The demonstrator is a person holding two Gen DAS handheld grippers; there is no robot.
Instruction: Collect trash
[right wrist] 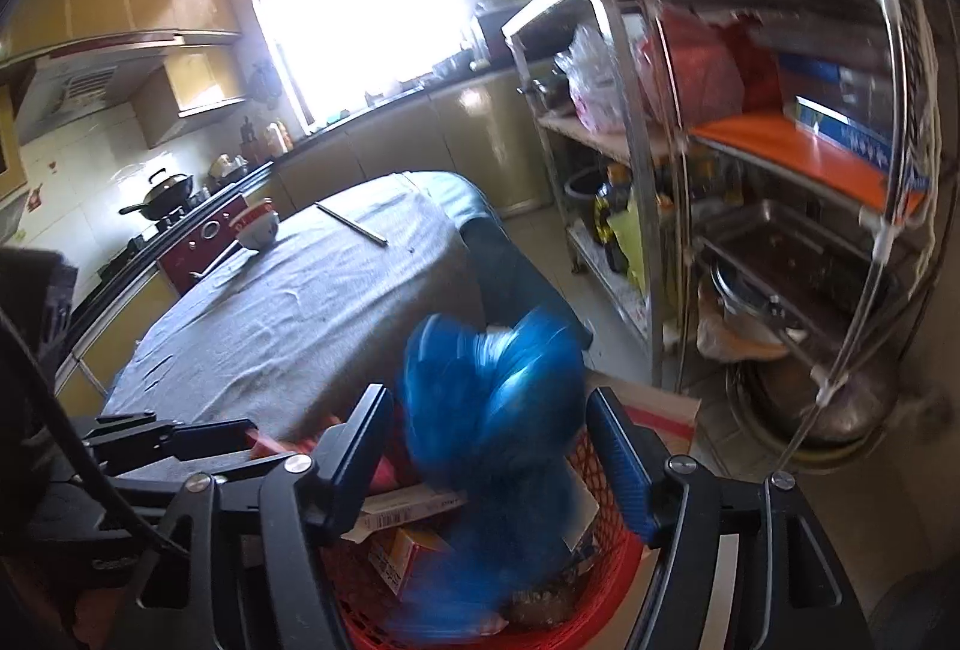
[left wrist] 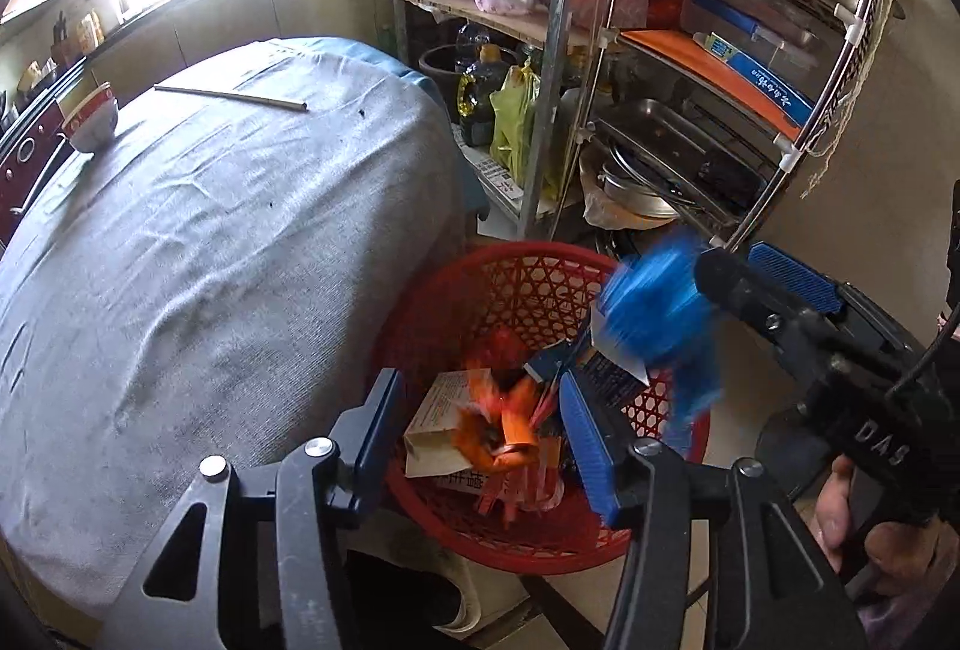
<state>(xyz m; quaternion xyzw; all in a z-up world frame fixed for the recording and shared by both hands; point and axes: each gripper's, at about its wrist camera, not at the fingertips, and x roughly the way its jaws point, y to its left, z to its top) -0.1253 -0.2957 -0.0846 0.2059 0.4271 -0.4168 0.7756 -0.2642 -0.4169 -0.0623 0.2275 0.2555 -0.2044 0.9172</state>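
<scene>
The left gripper (left wrist: 480, 446) is positioned above the red basket (left wrist: 468, 290), with its fingers spread apart and nothing clamped between them. An orange wrapper (left wrist: 498, 428), motion-blurred, is seen between the fingers over the basket contents, which include a cardboard box (left wrist: 435, 422). The right gripper (right wrist: 492, 464) is likewise held over the basket (right wrist: 606, 548), fingers spread wide. A blue plastic wrapper (right wrist: 492, 398), heavily blurred, is located between the right fingers; whether it touches either pad cannot be determined. The basket is placed on the floor just beside the cloth-covered table (left wrist: 210, 242). On the table, a bowl (left wrist: 90, 119) and chopsticks (left wrist: 231, 96) are found. A metal shelf rack (left wrist: 600, 38) stands behind the basket.
</scene>
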